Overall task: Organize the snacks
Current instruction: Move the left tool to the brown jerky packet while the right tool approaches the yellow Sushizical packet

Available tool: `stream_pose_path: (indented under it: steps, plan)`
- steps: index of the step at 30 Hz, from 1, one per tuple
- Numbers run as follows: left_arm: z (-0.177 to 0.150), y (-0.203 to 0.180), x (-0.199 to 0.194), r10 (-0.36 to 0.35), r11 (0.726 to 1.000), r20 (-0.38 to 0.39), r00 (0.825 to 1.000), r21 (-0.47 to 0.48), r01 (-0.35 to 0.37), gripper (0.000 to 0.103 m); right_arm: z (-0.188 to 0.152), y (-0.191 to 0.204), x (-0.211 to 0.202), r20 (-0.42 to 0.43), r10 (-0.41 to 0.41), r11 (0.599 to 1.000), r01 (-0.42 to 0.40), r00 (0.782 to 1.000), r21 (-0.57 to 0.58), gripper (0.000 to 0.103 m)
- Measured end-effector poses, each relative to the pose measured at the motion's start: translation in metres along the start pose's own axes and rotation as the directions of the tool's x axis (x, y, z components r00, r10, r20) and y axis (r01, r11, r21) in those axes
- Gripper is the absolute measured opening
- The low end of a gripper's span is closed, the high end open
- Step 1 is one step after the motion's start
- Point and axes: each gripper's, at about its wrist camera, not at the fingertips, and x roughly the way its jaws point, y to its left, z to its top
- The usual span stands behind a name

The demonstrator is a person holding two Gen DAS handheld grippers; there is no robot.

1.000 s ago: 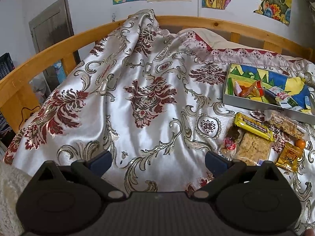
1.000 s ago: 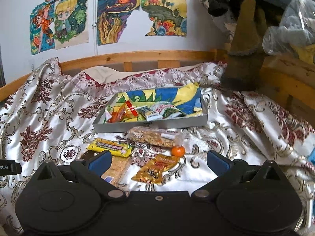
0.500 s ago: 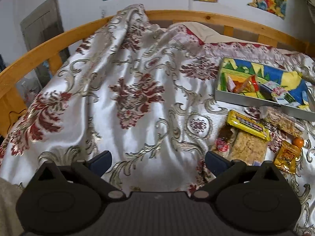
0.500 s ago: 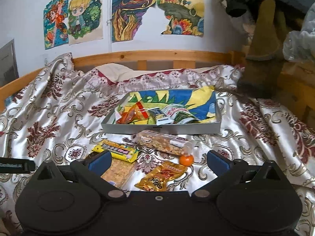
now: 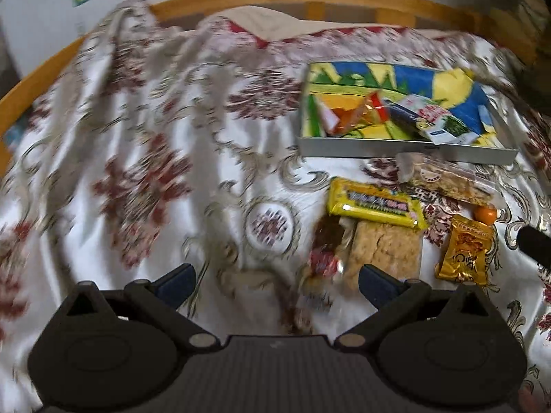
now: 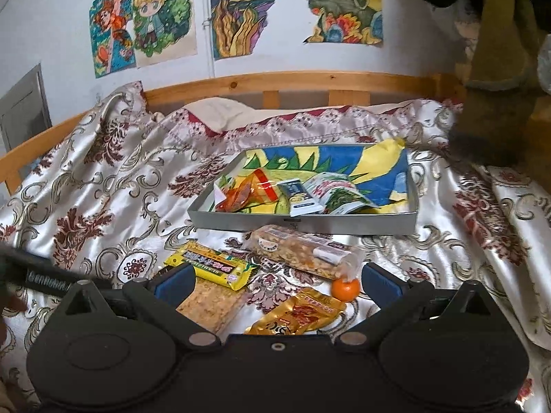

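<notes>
Because both the left gripper (image 5: 275, 280) and right gripper (image 6: 277, 277) hang spread and empty over loose snacks (image 6: 210, 266) lying at lower centre just short of the tray (image 6: 303, 222), a grab could pinch the slippery bedspread (image 6: 103, 186) or roll the orange (image 6: 345, 289).

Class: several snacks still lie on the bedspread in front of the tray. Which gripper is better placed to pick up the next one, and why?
Probably the right gripper: it is open, with the gold packet and small orange between its fingers. The left gripper, also open, faces mostly bedspread, left of the snacks.
</notes>
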Motion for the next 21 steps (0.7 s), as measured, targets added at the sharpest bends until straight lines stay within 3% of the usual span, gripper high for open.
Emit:
stream_pose_path:
  steps: [8,16,21]
  plan:
    - [0.021,0.0,0.048,-0.047,0.993,-0.026,0.999,0.109,0.05,0.103,-0.002,0.01,0.039,-0.055,0.052,0.983,-0.06,0.997,-0.172,0.102]
    - [0.024,0.004,0.082,-0.092,0.992,-0.104,0.99,0.074,0.1,0.102,-0.001,0.02,0.078,-0.061,0.106,0.947,-0.119,0.993,-0.299,0.102]
    - [0.028,0.005,0.089,-0.08,0.993,-0.1,0.992,0.073,0.088,0.102,-0.008,0.032,0.098,-0.078,0.115,0.913,-0.136,0.99,-0.384,0.096]
